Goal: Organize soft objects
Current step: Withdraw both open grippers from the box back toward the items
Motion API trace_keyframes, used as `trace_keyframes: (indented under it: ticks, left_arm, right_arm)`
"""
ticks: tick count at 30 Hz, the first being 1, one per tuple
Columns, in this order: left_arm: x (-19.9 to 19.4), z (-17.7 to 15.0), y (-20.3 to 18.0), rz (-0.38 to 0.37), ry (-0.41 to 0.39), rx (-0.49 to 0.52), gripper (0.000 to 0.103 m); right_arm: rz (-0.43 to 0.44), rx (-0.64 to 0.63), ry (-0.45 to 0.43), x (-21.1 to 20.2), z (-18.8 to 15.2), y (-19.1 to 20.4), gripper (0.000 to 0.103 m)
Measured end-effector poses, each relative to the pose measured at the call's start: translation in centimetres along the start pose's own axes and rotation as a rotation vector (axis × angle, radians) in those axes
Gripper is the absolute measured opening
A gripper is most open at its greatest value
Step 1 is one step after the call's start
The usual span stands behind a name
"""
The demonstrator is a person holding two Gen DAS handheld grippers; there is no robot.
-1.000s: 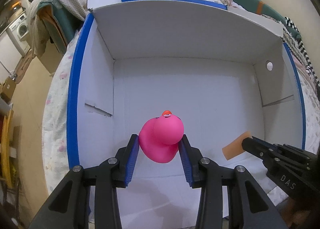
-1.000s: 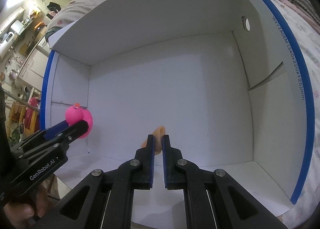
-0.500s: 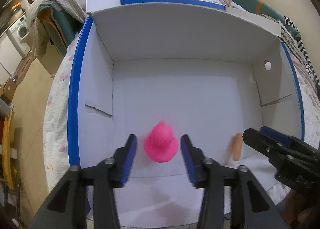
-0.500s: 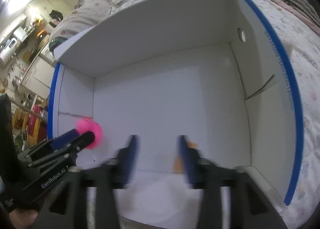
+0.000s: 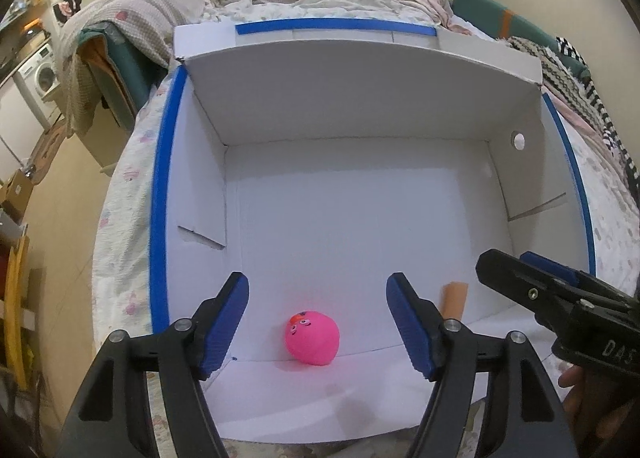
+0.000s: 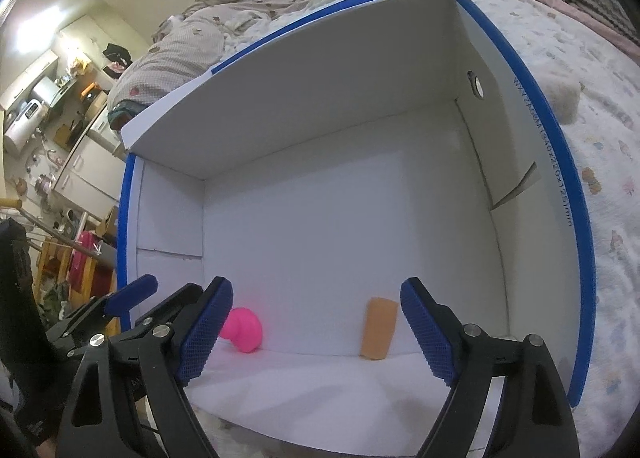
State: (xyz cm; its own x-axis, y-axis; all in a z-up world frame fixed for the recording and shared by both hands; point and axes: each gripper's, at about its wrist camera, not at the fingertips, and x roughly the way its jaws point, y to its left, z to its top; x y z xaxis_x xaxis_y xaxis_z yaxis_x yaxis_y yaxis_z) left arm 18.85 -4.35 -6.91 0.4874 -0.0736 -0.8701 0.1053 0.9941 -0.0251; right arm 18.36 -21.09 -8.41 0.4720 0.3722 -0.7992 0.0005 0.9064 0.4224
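Both toys have dropped from our grip: the pink duck (image 5: 313, 338) and tan foam block (image 6: 378, 328) now lie on the floor of the white box (image 5: 360, 217). Left gripper (image 5: 317, 320) and right gripper (image 6: 316, 332) are opening, empty. Release done; next we withdraw and fetch another soft object.
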Motion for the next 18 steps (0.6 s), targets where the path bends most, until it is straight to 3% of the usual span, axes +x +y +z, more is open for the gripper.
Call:
trace_keyframes:
  ticks: [4,18]
  left_arm:
    - [-1.0,-0.3,0.2,-0.021,-0.012,-0.014,0.069]
    - [-4.9,-2.3,2.0,0.024,-0.077,-0.023,0.069]
  right_arm:
    - [-0.014,0.009,-0.011,-0.3,-0.1,-0.2,0.091]
    - [-0.054,0.036,-0.036,-2.7,-1.7,-1.1,0.091]
